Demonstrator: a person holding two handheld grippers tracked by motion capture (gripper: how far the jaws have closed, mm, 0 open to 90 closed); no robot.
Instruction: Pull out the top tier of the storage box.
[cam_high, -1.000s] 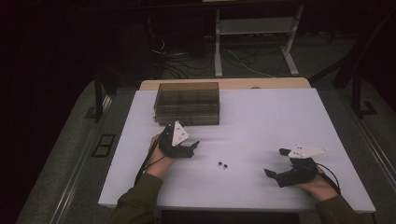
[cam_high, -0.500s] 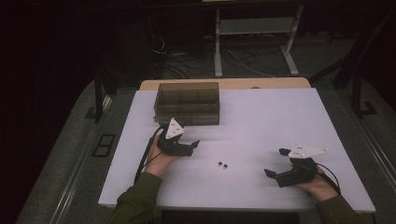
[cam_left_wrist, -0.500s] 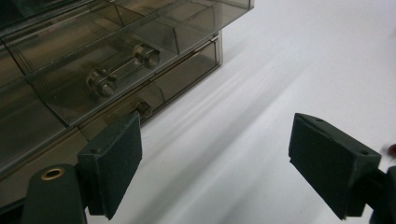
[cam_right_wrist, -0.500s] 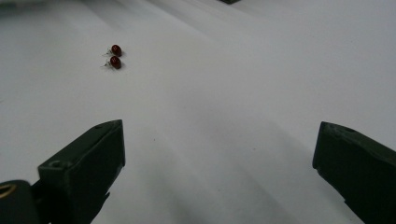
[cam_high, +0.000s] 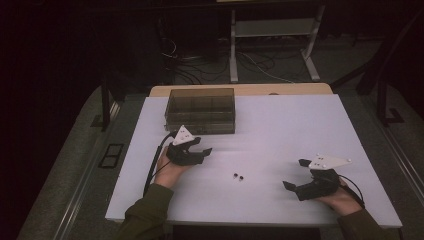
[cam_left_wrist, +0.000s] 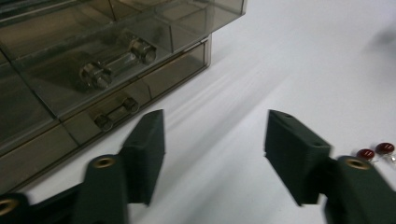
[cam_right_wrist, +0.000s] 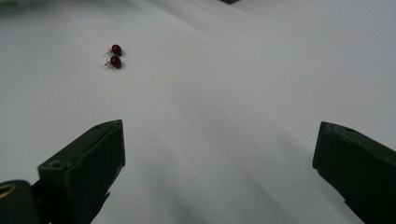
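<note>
The right gripper (cam_right_wrist: 217, 172) hangs low over the plain white worktop (cam_right_wrist: 261, 84), its two black blocky jaws rising from the bottom corners and standing wide apart with only bare surface between them. Well ahead of the left-hand jaw, two small round dark-red beads (cam_right_wrist: 115, 56) lie on the worktop, just beside one another, each with a thin glinting pin.
</note>
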